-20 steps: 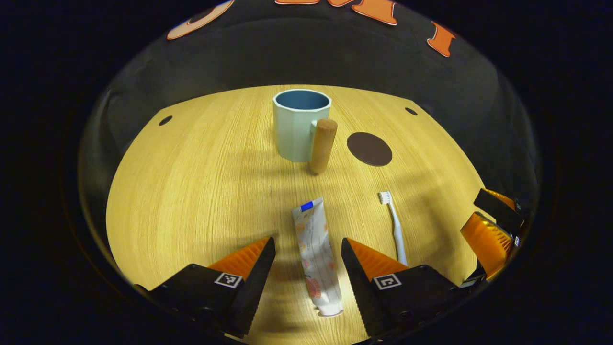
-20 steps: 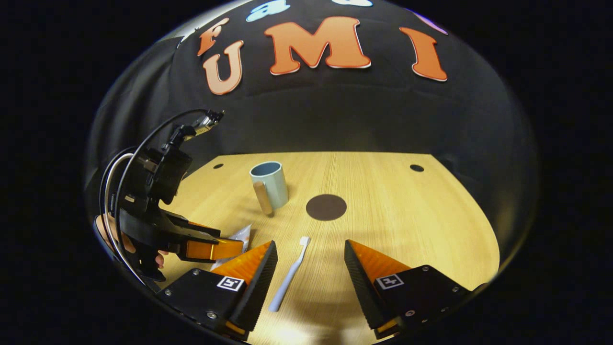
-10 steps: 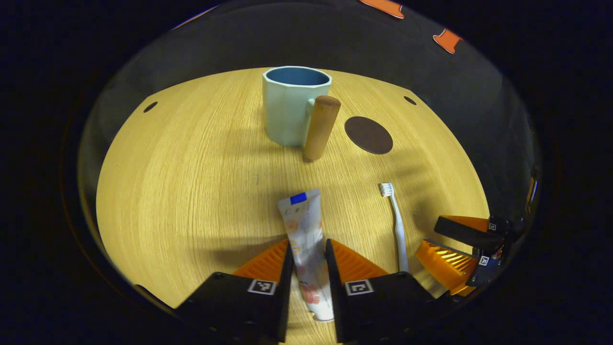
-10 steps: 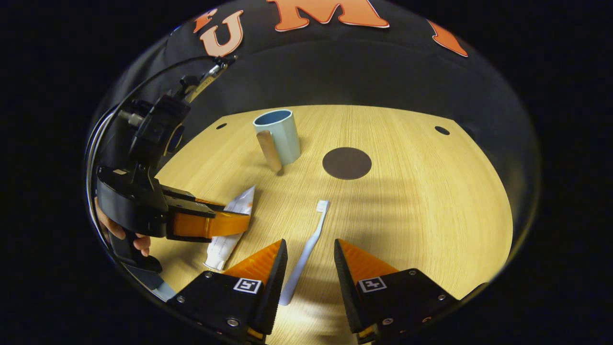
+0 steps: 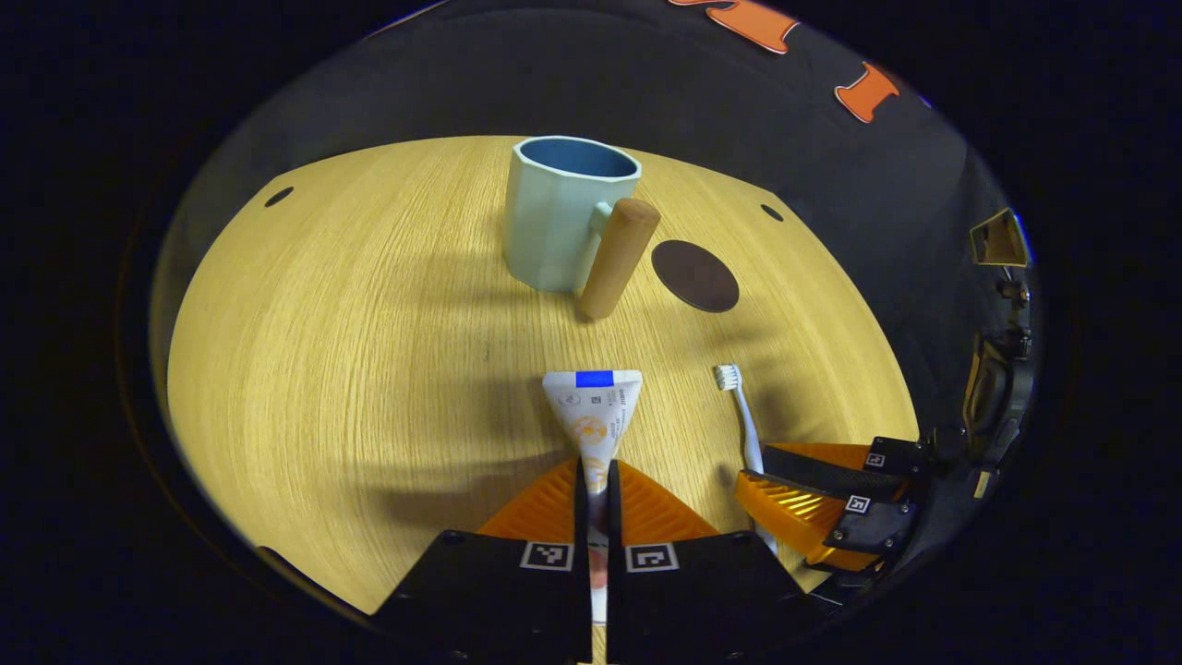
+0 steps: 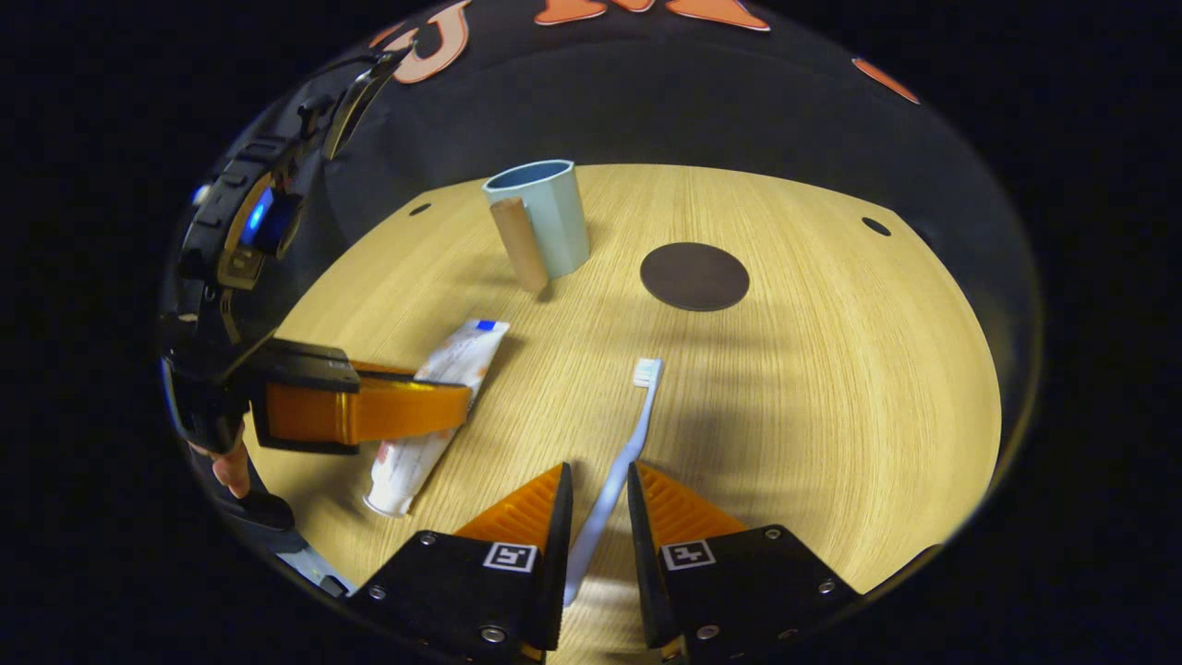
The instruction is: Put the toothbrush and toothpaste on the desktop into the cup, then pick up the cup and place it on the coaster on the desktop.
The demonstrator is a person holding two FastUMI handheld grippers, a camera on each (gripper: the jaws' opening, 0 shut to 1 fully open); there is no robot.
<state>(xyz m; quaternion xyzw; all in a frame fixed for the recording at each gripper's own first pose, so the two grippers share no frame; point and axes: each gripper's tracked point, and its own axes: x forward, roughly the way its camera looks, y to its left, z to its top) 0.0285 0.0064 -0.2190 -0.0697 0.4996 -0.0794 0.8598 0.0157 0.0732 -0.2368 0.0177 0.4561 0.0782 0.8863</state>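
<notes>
The pale blue cup (image 5: pixel 559 222) with a wooden handle (image 5: pixel 619 259) stands upright at the far middle of the desk, and the dark round coaster (image 5: pixel 694 275) lies to its right. My left gripper (image 5: pixel 596 466) is shut on the white toothpaste tube (image 5: pixel 594 411), whose flat blue-tipped end points at the cup. The white toothbrush (image 6: pixel 633 434) lies on the desk, bristles toward the coaster (image 6: pixel 694 276). My right gripper (image 6: pixel 598 476) straddles its handle, its jaws narrowed to a small gap on either side. The left gripper (image 6: pixel 369 411) and toothpaste (image 6: pixel 443 388) also sit left of the toothbrush.
The light wooden desk (image 5: pixel 351 323) has small dark holes near its far corners and ends at the booth's black cloth wall. A hand (image 6: pixel 231 466) holds the left gripper at the left edge. The right gripper (image 5: pixel 813 489) lies close beside my left one.
My left gripper has closed onto the toothpaste tube. My right gripper has come down over the toothbrush handle and its jaws have narrowed around it.
</notes>
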